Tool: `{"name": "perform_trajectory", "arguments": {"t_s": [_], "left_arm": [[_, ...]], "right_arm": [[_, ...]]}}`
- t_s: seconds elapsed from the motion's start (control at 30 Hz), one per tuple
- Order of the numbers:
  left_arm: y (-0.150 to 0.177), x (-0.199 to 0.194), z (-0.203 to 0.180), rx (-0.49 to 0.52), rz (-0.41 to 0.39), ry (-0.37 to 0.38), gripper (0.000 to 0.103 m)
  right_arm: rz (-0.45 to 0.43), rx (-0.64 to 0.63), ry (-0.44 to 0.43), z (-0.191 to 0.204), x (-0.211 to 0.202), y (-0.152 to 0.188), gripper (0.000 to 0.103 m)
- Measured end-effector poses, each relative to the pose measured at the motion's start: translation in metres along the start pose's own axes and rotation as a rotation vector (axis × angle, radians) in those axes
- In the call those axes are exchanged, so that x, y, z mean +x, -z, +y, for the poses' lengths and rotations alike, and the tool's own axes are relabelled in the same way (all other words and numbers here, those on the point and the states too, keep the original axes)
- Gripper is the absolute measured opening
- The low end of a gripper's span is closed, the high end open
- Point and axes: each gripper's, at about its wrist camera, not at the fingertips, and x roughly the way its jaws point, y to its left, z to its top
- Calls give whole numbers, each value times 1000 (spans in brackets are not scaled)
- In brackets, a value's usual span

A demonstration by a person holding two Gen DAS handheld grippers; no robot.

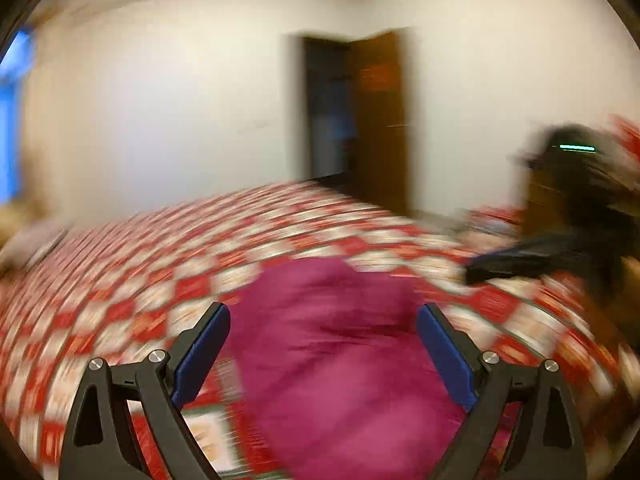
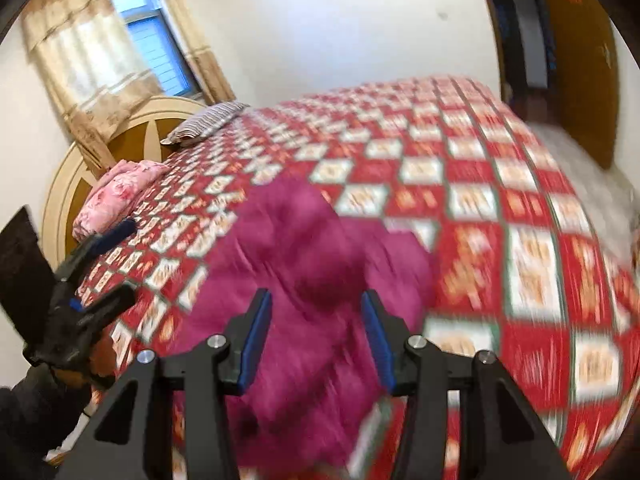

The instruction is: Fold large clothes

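A magenta garment (image 1: pixel 340 360) lies bunched on the bed, and the right wrist view shows it as a rumpled heap (image 2: pixel 288 300). My left gripper (image 1: pixel 324 308) hangs above it, open wide, with nothing between its blue pads (image 1: pixel 200 356). From the right wrist view the left gripper (image 2: pixel 131 258) shows at the left edge, held by a hand, fingers spread over the quilt. My right gripper (image 2: pixel 316 295) points down at the garment, its pads (image 2: pixel 256 340) apart and no cloth pinched between them. Its blurred black shape (image 1: pixel 500 264) sits at the right of the left wrist view.
A red-and-white checked quilt (image 2: pixel 500 208) covers the bed. At the headboard (image 2: pixel 132 140) end lie a folded pink floral blanket (image 2: pixel 116 196) and a striped pillow (image 2: pixel 208 122). A curtained window (image 2: pixel 152 40) is behind it. A brown door (image 1: pixel 380 116) stands ajar beyond the bed.
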Motion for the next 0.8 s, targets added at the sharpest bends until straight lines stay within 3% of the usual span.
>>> {"name": "perform_trajectory", "arguments": {"t_s": [0.07, 0.13, 0.27, 0.37, 0.4, 0.67, 0.8], "left_arm": [[-1, 31, 26, -134, 71, -162, 95], [3, 56, 46, -237, 126, -260, 95], [14, 99, 55, -344, 237, -282, 95], [11, 109, 36, -247, 219, -311, 95], [9, 112, 31, -221, 215, -319, 95], [12, 162, -4, -57, 323, -358, 95], [21, 178, -17, 25, 339, -414, 95]], "right_arm": [[16, 23, -20, 16, 32, -26, 50], [19, 49, 16, 24, 57, -43, 50], [80, 85, 123, 24, 108, -46, 47], [118, 77, 284, 3, 130, -18, 45], [119, 82, 301, -4, 134, -11, 45], [23, 139, 394, -38, 133, 27, 48], [15, 178, 368, -49, 136, 29, 48]]}}
